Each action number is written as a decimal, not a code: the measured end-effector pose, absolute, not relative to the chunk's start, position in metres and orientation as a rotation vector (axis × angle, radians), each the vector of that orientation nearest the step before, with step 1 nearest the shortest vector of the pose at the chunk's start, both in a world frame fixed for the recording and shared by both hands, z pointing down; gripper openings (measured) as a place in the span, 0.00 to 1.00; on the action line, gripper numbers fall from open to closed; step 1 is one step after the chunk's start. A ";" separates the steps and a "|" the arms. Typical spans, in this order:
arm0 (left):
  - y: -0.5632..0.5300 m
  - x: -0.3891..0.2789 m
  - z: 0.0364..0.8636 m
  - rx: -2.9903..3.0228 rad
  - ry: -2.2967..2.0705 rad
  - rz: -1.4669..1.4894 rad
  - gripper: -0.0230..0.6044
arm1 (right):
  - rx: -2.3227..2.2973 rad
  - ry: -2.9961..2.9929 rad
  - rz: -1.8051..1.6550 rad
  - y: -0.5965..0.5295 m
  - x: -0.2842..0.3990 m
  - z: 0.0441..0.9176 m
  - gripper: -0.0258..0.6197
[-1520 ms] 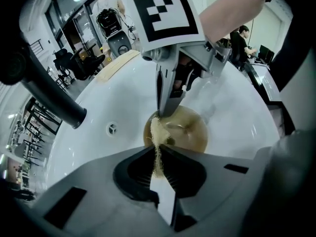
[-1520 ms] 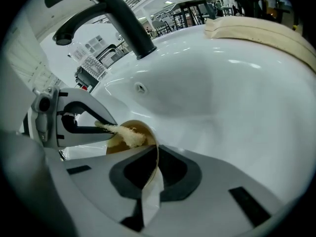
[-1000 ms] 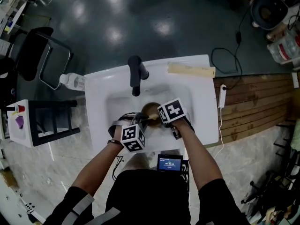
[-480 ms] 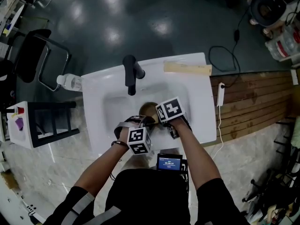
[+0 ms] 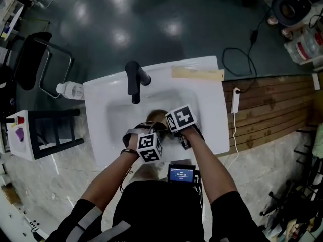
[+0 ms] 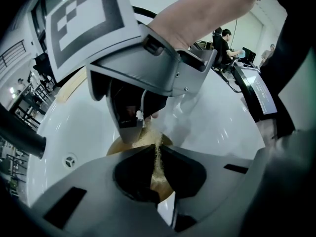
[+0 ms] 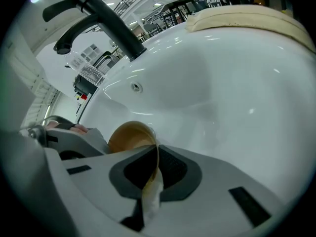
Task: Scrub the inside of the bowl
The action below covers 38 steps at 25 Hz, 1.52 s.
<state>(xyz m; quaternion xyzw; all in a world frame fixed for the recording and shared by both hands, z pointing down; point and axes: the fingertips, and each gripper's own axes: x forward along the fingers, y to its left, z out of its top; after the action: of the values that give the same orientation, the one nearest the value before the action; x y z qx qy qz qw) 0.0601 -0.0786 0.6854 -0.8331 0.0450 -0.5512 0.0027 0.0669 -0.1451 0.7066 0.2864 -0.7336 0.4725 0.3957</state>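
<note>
White sink (image 5: 207,115) fills the space at the person's waist, and both tools work low in its basin. Nearest, the left claw (image 6: 158,154) is pressed together on a thin sandy strip, probably a scrubbing pad (image 6: 157,179) seen edge-on, though the view is too tight to be sure. It is carried down towards the brown bowl (image 7: 129,135), so the pad can reach inside. Just beyond, the right claw (image 7: 155,157) pinches the bowl's wall at the rim, likely to brace it against the scrubbing. The bowl sits on the basin floor. Farthest, the black faucet (image 5: 133,79) rises over the back edge.
</note>
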 end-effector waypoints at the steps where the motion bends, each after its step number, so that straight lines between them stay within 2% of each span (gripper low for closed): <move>1: -0.082 0.059 0.685 -2.613 0.156 -1.731 0.07 | 0.720 -1.862 1.185 -0.146 0.068 0.706 0.08; 19: -0.159 0.034 0.685 -2.551 0.438 -1.765 0.07 | 0.662 -1.902 1.096 -0.145 0.059 0.702 0.07; 38: -0.138 -0.004 0.670 -2.588 0.460 -1.757 0.07 | 0.802 -1.849 1.130 -0.172 0.056 0.703 0.08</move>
<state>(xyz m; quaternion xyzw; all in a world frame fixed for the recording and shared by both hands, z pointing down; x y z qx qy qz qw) -0.0038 -0.1383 0.6700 -0.8186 0.1455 -0.5556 -0.0101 0.0564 -0.1722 0.7034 0.3177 -0.7322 0.4474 0.4035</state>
